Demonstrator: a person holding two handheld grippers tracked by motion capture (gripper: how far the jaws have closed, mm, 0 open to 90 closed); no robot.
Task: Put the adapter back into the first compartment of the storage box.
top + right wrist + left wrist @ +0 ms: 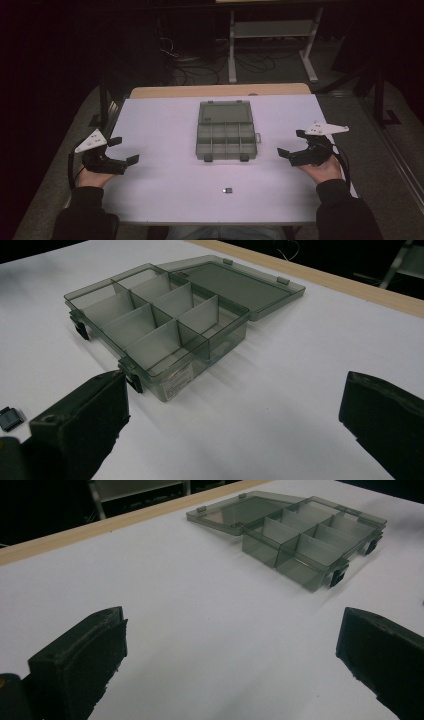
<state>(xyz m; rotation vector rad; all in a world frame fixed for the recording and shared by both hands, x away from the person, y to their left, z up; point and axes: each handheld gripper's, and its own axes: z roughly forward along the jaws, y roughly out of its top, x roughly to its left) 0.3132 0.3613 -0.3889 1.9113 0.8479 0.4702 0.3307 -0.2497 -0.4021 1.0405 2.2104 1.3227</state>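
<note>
High view: the left gripper (123,151) rests near the left edge of the table (160,195), held in a hand (92,176) in a dark sleeve. Its jaws are spread wide with nothing between them and touch nothing but the tabletop area beneath. The right gripper (293,143) sits near the right edge, in the other hand (326,167), jaws likewise spread wide and empty. Both point inward toward the box (226,131), which lies at the table's middle, well apart from either gripper.

The box is smoky grey see-through plastic, rectangular, split by thin walls into small square compartments. Its flat lid (225,112) lies folded back on the far side, hinged along the box's rear edge. Two dark latches stick out of the near wall. The compartments look empty.

A small dark square part (228,190) lies on the table nearer the person, apart from the box.

The tabletop is smooth, matt and white, with a pale wooden strip along its far edge. In the left gripper view and the right gripper view the jaws are black, blocky and matt, with flat inner pads (114,645).
</note>
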